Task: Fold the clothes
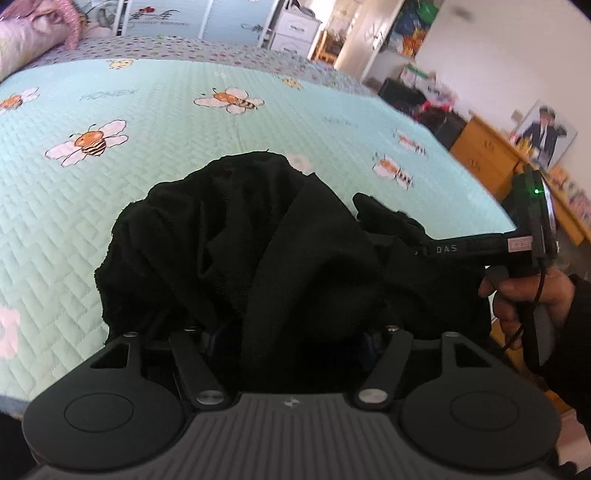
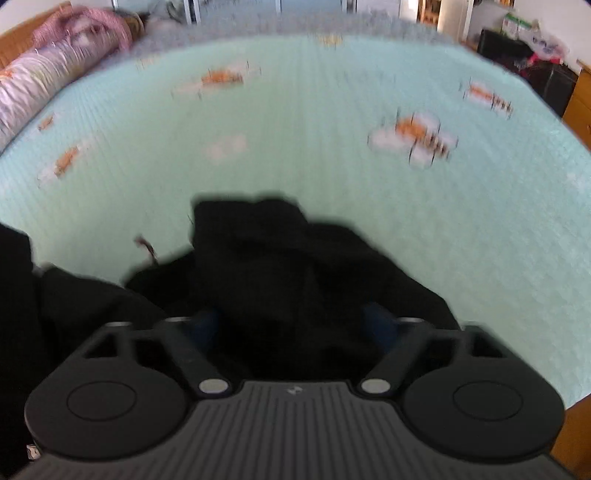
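Black garment [image 1: 240,251] heaped on bee-print bedspread [image 1: 166,110], draped across left gripper [image 1: 288,332], fingers hidden, grip undeterminable, left view alone shows right gripper [image 1: 373,210] reaching into cloth from the right, its jaw state unclear, right view blurred, garment [image 2: 280,273] between its spread fingers [image 2: 380,325], contact indiscernible.

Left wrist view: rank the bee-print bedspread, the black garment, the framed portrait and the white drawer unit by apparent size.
1. bee-print bedspread
2. black garment, enlarged by nearness
3. framed portrait and white drawer unit: look alike, both distant, unranked
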Tool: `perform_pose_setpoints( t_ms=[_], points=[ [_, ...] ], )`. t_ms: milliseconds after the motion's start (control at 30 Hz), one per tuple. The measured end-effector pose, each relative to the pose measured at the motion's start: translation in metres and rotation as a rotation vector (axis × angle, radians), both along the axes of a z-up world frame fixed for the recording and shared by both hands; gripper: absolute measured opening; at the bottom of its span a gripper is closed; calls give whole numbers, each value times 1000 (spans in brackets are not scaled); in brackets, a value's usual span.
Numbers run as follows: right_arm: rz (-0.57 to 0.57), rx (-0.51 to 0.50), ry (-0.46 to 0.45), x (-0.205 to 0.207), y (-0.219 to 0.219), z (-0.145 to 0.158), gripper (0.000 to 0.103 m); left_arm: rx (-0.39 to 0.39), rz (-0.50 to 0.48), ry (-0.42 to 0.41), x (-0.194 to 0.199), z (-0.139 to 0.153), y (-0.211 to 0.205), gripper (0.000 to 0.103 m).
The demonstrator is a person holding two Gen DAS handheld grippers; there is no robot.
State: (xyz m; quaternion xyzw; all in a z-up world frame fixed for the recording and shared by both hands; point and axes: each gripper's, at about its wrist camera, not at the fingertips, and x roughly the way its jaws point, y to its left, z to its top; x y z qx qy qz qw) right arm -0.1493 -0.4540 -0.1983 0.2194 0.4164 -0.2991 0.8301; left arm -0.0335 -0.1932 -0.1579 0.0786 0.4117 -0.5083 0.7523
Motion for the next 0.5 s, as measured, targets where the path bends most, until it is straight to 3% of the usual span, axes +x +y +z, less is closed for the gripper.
perform_pose_setpoints(
  t_ms=[100, 133, 233, 367, 500],
  points=[
    [-100, 66, -124, -29, -7, 6, 20, 11, 7, -12, 2, -1, -12, 67],
    [-120, 77, -167, -36, -8, 11, 19, 8, 8, -17, 3, 0, -15, 64],
    [-147, 94, -305, -50, -11, 33, 16, -37, 23, -27, 10, 6, -21, 19],
    [-184, 93, -498, -65, -27, 65, 14, -107, 73, -82, 30, 25, -24, 10],
    [-229, 74, -682, -71, -50, 102, 14, -226, 197, -162, 64, 69, -16, 7]
  ],
)
